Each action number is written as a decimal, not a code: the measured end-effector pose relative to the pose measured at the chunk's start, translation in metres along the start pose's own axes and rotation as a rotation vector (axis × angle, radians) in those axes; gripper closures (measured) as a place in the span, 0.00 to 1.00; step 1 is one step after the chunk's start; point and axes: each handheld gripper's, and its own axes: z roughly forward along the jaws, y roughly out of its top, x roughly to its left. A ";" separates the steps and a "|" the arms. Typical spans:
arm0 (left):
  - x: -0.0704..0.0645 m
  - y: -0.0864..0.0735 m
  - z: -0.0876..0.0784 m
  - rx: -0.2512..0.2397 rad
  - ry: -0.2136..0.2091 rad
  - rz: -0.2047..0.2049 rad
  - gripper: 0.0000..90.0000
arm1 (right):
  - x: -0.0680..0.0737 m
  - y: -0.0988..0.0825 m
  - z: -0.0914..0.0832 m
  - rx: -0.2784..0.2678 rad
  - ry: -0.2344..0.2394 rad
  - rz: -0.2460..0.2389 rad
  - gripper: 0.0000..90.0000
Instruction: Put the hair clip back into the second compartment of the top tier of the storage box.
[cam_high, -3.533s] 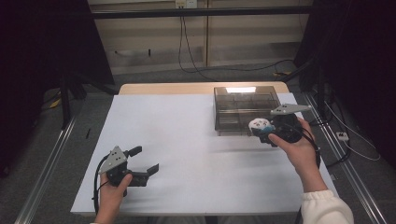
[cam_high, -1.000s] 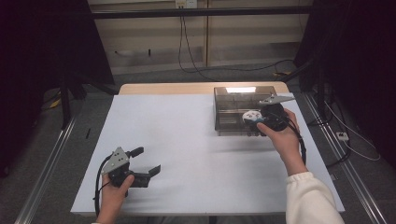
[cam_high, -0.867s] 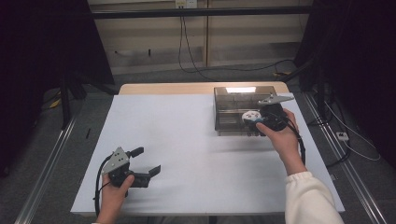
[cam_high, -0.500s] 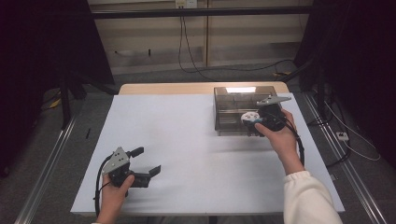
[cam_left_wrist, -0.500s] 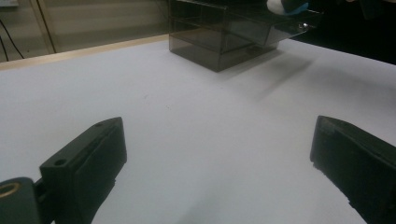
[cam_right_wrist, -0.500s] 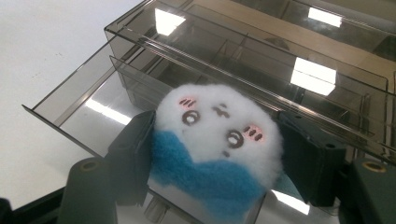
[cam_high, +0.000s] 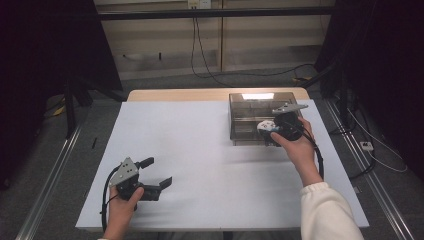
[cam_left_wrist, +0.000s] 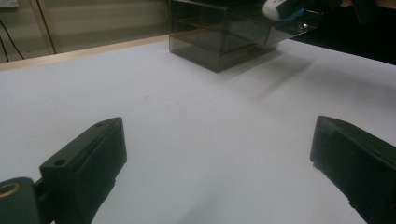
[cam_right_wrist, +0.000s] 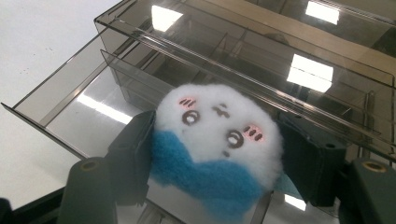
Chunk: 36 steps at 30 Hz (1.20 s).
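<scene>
Plush held over the open drawer

My right tool (cam_high: 272, 131) is clenched on the plush (cam_right_wrist: 215, 140) (white, blue below, a little face on it), one jaw on each flank, and I have it over the pulled-out drawer (cam_right_wrist: 88, 109) of the smoky box (cam_high: 255, 112) at about 2 o'clock on the tabletop (cam_high: 200, 150). My left tool (cam_high: 156, 172) sits at about 7 o'clock, jaws spread wide and gripping nothing, resting low over the bare white surface, well apart from the box.

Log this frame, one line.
right tool: shut on plush toy, over open drawer | left tool: open, idle
</scene>
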 end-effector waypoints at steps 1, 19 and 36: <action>0.000 0.000 0.000 0.000 -0.001 0.000 0.04 | 0.000 0.000 0.000 -0.001 -0.001 0.001 0.35; -0.001 0.000 0.000 0.002 -0.003 0.009 0.04 | 0.001 -0.003 0.005 -0.011 -0.010 -0.001 0.34; -0.001 0.000 0.001 0.008 -0.006 0.011 0.04 | 0.002 -0.005 0.005 -0.008 -0.020 -0.004 0.31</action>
